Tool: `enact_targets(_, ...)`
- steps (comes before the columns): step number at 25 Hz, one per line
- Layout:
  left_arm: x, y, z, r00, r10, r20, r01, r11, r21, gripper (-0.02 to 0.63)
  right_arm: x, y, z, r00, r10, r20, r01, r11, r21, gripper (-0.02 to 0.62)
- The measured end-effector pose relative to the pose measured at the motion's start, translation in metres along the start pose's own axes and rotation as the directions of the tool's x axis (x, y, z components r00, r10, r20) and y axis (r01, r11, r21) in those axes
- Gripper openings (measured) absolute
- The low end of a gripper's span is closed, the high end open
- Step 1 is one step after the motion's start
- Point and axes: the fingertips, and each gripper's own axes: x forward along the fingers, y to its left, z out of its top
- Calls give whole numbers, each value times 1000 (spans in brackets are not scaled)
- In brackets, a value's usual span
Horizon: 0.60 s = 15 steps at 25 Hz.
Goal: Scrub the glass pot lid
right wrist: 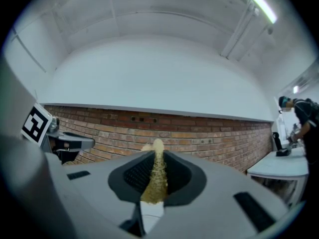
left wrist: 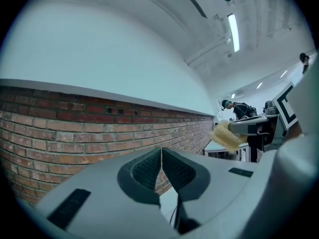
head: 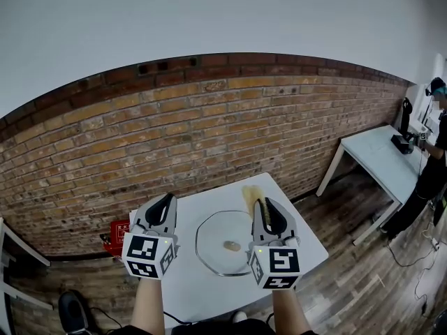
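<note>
While the left gripper hangs clenched and empty, the right gripper squeezes a yellow sponge
Glass lid lies between them, well inside the edges of the table

We are seeing matt grey plastic on the right gripper, whose dark ribbed pads are squeezing a coarse, fibrous yellow scrubber. Just left of it, the pot lid is showing clear, glossy glass on the smooth white bench. Beyond it, a rough brick wall is looking matt.
</note>
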Motion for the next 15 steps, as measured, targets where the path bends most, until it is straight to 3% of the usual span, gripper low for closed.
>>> enact_targets(15, 1, 9, 7, 1000, 14, -4, -14, 1000, -26, 18, 3, 3, -2, 1000, 1, 0, -1, 1000, 0, 57)
